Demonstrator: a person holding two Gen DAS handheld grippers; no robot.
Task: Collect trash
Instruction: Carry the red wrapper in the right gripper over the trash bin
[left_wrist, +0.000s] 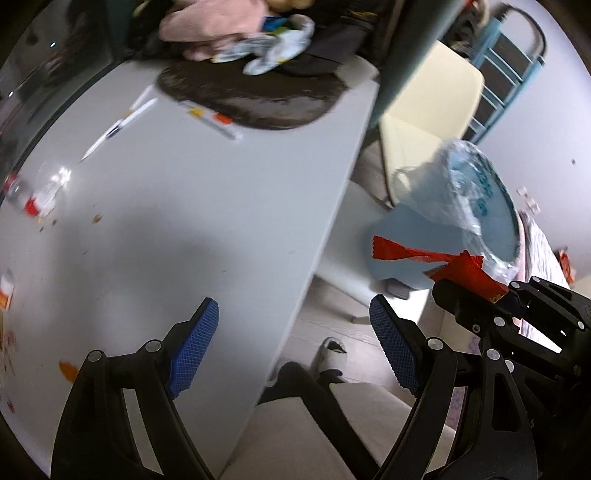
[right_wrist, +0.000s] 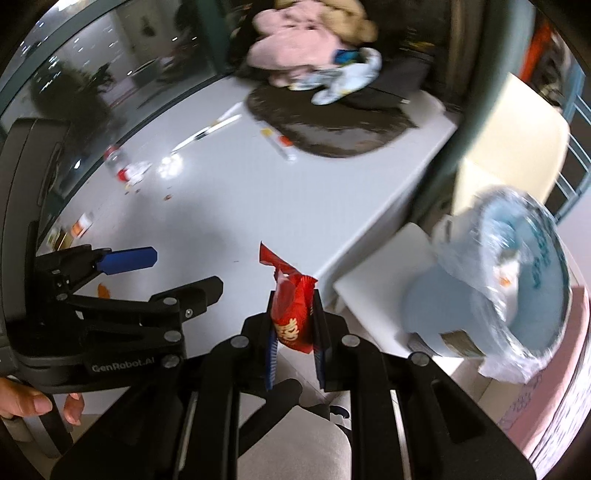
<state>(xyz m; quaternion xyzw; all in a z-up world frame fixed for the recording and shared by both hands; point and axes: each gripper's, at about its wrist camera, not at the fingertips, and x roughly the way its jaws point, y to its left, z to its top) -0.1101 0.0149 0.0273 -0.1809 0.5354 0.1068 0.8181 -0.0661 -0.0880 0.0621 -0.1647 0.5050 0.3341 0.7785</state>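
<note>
Claws hover at the white counter's (right_wrist: 229, 206) edge: the right claw (right_wrist: 293, 325) pinches a crinkled red foil wrapper (right_wrist: 290, 310), its jaws nearly closed on it, while the left claw (left_wrist: 295, 332) gapes wide with nothing between its blue pads. Just off the counter stands a pale blue bin lined with clear plastic (right_wrist: 491, 295), a cream chair (left_wrist: 432, 122) behind it. Pens (left_wrist: 122, 122), scraps and a dark mat (left_wrist: 251, 99) litter the counter.
</note>
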